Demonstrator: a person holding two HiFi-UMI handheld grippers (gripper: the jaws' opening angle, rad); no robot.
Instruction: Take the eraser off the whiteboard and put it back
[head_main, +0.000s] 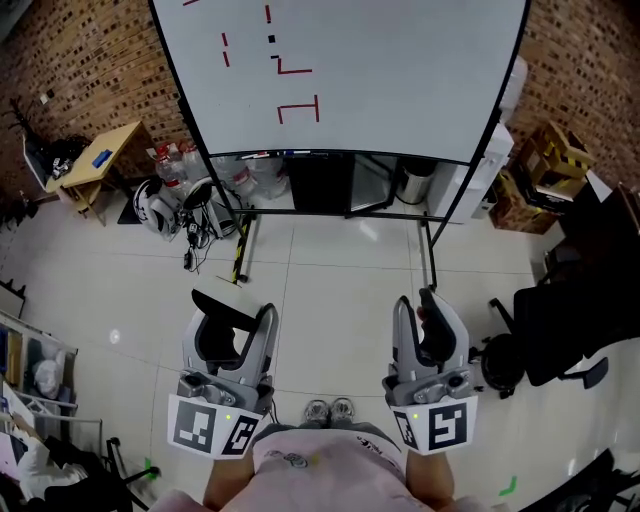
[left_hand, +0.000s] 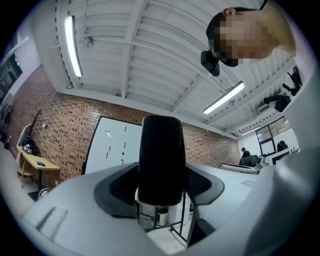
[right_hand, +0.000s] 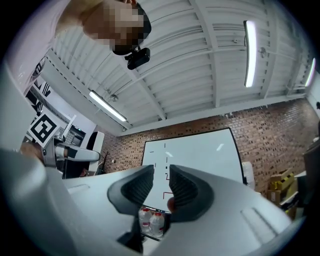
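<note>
Listing largest first: what is entered at the head? (Clerk)

Item one, whiteboard (head_main: 400, 80): seen in the head view at twelve o'clock, on a wheeled stand, red marks (head_main: 298, 108) drawn on it. (Keeper)

Items two and three? (Clerk)

Left gripper (head_main: 235, 305), at seven o'clock in the head view: jaws half spread and pinched on the eraser. Right gripper (head_main: 417, 300), at five o'clock: jaws pressed together. A small reddish bit (right_hand: 172, 202) is seen low between them; what it is cannot be told. (Keeper)

Item four? (Clerk)

Eraser (left_hand: 161, 160): black, off the board, held in the left gripper. Its long axis is seen upright in the left gripper view, standing well above the jaw tips. (Keeper)

The relation to be noted for the return? (Clerk)

The board is found at twelve o'clock from the held eraser and well apart from it, with bare floor between. The left gripper is judged the only one placed to carry it back, and a long forward reach is called for. (Keeper)
</note>
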